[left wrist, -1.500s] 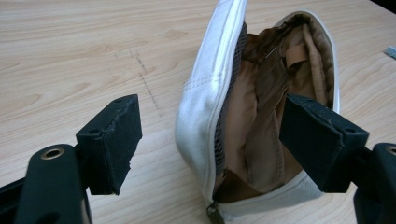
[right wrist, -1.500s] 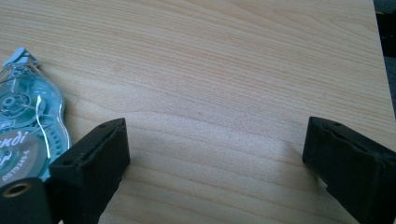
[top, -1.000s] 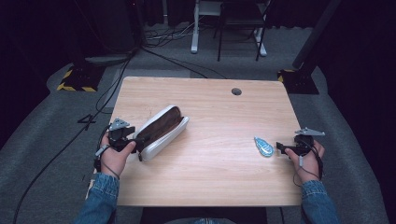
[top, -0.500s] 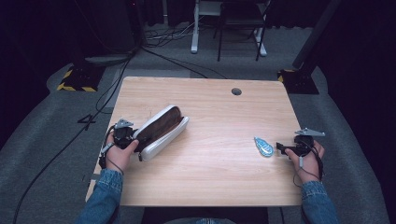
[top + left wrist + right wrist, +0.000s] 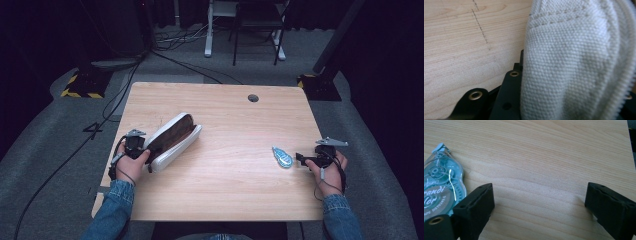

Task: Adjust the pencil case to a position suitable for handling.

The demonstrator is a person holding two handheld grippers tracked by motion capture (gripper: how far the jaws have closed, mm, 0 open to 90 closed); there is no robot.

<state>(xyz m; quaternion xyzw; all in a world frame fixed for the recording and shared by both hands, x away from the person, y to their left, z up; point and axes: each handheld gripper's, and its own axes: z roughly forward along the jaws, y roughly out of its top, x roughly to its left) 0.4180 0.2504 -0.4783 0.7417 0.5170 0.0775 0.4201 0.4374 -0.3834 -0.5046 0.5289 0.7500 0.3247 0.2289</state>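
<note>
A white canvas pouch (image 5: 172,140) with a dark brown side lies slantwise on the left half of the wooden table (image 5: 225,115). My left gripper (image 5: 147,152) has just been closing and is now shut on the pouch's near left end. In the left gripper view the woven fabric of the pouch (image 5: 574,62) sits between the jaws. At the right, a blue see-through tape dispenser (image 5: 282,156) lies flat. My right gripper (image 5: 301,159) rests just to its right, open. Its jaws stand wide over bare wood, with the dispenser (image 5: 441,185) outside the left one.
A round cable hole (image 5: 253,98) sits near the table's far edge. Beyond the table, cables run over the grey floor. There are also a yellow-and-black striped base (image 5: 80,85) and white furniture legs (image 5: 207,30).
My left gripper has moved in a little on the pouch's end and its jaws have closed on it. The right gripper and the dispenser have kept still.
</note>
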